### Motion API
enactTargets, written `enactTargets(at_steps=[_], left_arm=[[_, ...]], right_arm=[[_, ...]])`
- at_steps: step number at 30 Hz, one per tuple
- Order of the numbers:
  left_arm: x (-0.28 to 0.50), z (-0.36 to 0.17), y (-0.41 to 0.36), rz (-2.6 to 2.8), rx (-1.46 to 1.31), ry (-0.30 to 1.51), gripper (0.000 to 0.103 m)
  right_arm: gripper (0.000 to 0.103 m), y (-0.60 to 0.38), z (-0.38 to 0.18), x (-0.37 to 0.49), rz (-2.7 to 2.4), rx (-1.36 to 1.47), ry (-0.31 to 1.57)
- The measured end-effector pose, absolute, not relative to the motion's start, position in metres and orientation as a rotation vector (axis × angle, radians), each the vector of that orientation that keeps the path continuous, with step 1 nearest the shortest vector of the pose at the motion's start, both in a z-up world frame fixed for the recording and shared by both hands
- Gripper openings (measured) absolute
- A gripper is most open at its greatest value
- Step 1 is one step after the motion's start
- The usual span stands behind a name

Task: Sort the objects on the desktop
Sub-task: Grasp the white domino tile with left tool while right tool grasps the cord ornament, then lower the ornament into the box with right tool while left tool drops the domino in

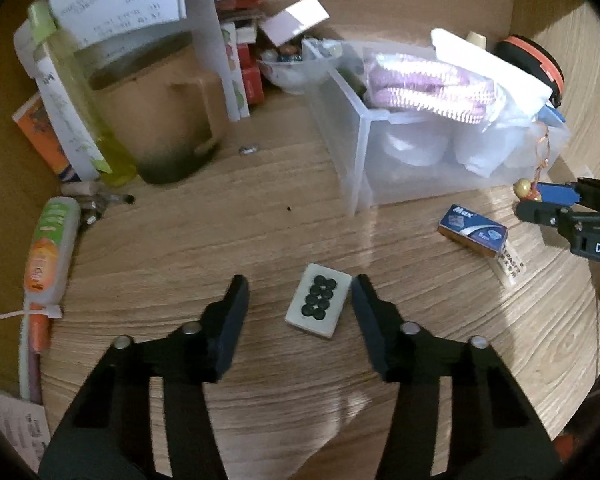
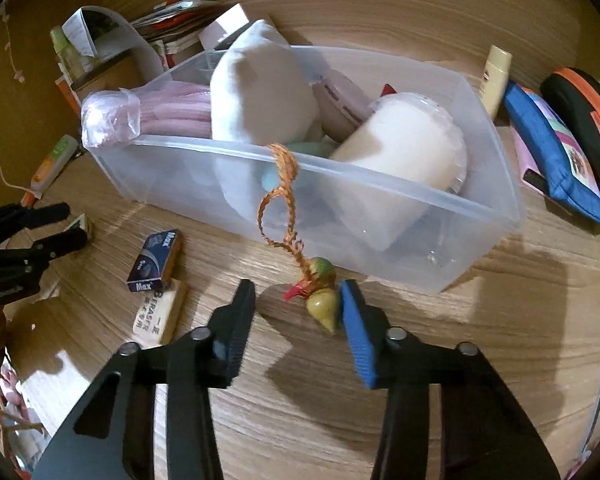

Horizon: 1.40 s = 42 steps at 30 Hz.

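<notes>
A white mahjong tile (image 1: pixel 318 306) with black dots lies flat on the wooden desk between the fingers of my open left gripper (image 1: pixel 300 294), close to the right finger. My right gripper (image 2: pixel 298 294) is open around a small gourd charm (image 2: pixel 320 296) on an orange braided cord (image 2: pixel 282 196) that hangs over the rim of a clear plastic bin (image 2: pixel 400 208). The charm rests against the blue right pad (image 2: pixel 358 336). A blue Max staples box (image 1: pixel 473 230) (image 2: pixel 155 256) and an eraser (image 2: pixel 160 312) lie between the grippers.
The bin (image 1: pixel 356 152) holds pink rolls, white cloth and a white jar. A tan mug (image 1: pixel 168 116), yellow bottle (image 1: pixel 80 92), glue tube (image 1: pixel 48 252) and papers crowd the left. A blue pouch (image 2: pixel 556 156) and an orange-rimmed case (image 2: pixel 584 116) sit right of the bin.
</notes>
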<state>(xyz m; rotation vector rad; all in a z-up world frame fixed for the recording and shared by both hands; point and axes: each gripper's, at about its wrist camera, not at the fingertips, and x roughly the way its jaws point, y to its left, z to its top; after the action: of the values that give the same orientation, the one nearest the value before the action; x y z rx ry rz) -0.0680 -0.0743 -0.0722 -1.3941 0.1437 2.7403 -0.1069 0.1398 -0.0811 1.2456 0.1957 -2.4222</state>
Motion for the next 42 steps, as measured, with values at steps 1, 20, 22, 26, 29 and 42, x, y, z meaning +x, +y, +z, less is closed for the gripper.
enactTargets(at_steps=[1,20,22,26,29,42], left_arm=[[-0.069,-0.075,-0.074,2.730,-1.405,0.138,0.042],[-0.039,-0.029,-0.062,2.767,-1.225,0.029,0.024],[-0.036,-0.017,-0.054,2.769,-1.166,0.030,0.024],[-0.041,0.003,-0.043,2.778,-1.072,0.006,0.024],[-0.040,0.019,-0.039,2.788,-0.996,-0.047,0.024],[-0.078,0.043,-0.020,2.795,-0.904,-0.113,0.024]], right_arm=[[0.028,0.139,-0.081,-0.107,-2.424,1.243,0.200],[0.016,0.164,-0.051,-0.083,-2.468,1.096,0.110],[0.016,0.168,-0.044,-0.081,-2.492,1.068,0.095],[0.016,0.180,-0.030,-0.078,-2.540,1.009,0.071],[0.016,0.188,-0.020,-0.081,-2.587,0.978,0.071],[0.016,0.190,-0.003,-0.114,-2.563,0.906,-0.067]])
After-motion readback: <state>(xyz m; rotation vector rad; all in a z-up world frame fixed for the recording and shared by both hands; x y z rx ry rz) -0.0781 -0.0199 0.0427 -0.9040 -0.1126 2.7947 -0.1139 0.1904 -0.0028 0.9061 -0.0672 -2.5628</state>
